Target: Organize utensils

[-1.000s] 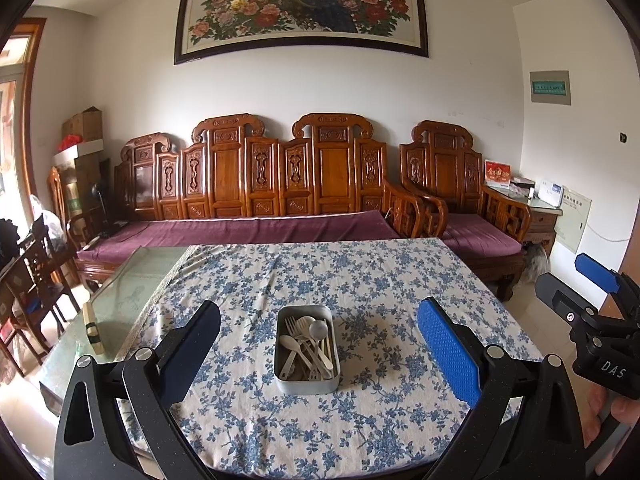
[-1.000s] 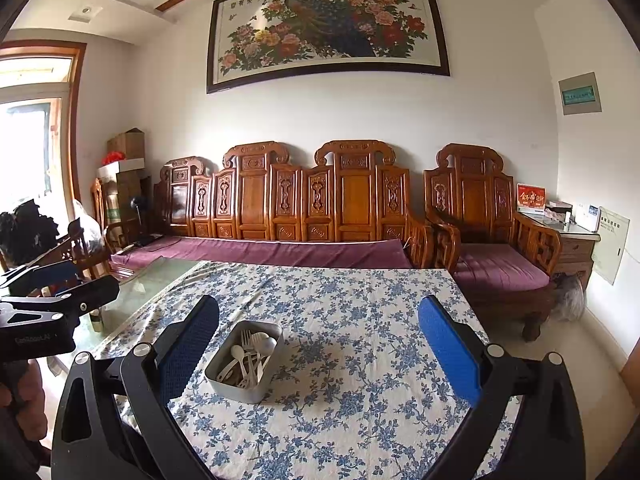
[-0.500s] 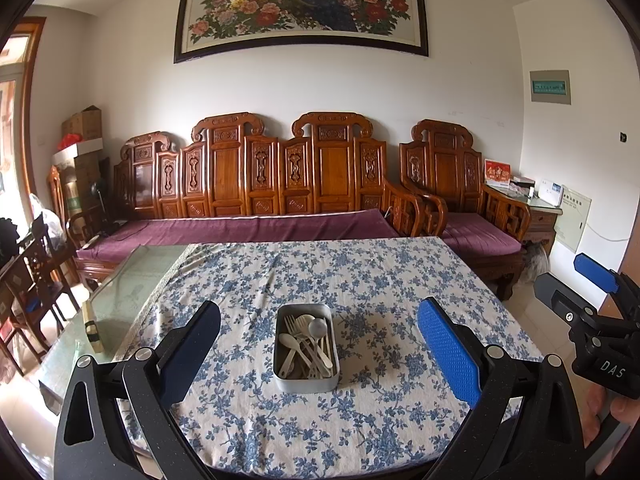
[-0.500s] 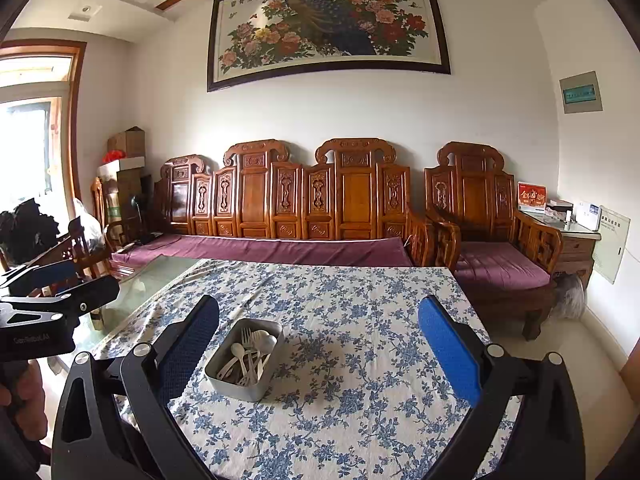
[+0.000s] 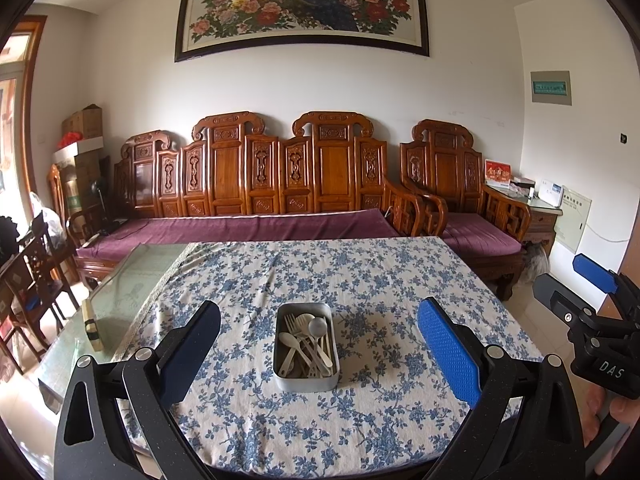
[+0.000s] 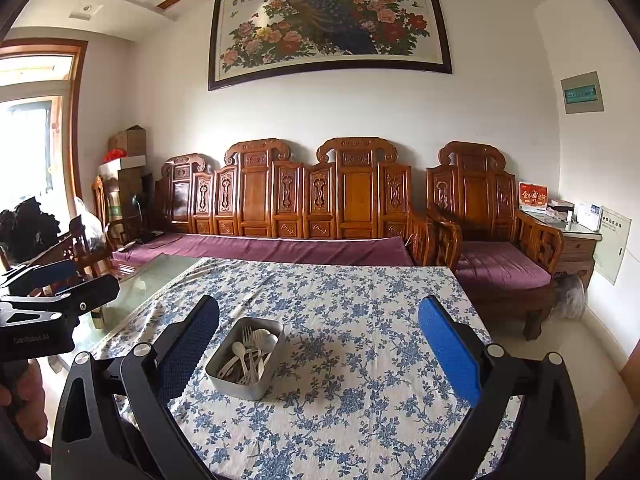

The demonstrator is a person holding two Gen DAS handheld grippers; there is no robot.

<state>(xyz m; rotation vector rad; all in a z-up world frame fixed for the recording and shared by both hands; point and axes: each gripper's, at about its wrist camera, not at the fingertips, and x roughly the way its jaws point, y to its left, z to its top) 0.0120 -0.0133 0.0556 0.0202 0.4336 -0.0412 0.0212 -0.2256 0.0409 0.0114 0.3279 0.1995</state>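
A metal tin (image 5: 306,376) holding several white and metal spoons and forks (image 5: 306,342) sits on the blue-flowered tablecloth (image 5: 360,280). It also shows in the right wrist view (image 6: 240,382), with the utensils (image 6: 252,350) inside. My left gripper (image 5: 320,344) is open and empty, held above the table's near edge with the tin between its fingers' lines. My right gripper (image 6: 320,344) is open and empty, to the right of the tin. Each gripper shows at the edge of the other's view: the right one (image 5: 596,300), the left one (image 6: 60,284).
A glass tabletop (image 5: 128,280) extends left of the cloth, with a small block (image 5: 93,328) on it. A carved wooden sofa (image 5: 280,184) with purple cushions stands behind the table. A wooden armchair (image 5: 460,192) and a side cabinet (image 5: 540,216) are at the right.
Both grippers have shifted only very slightly; the tin and utensils have not moved.
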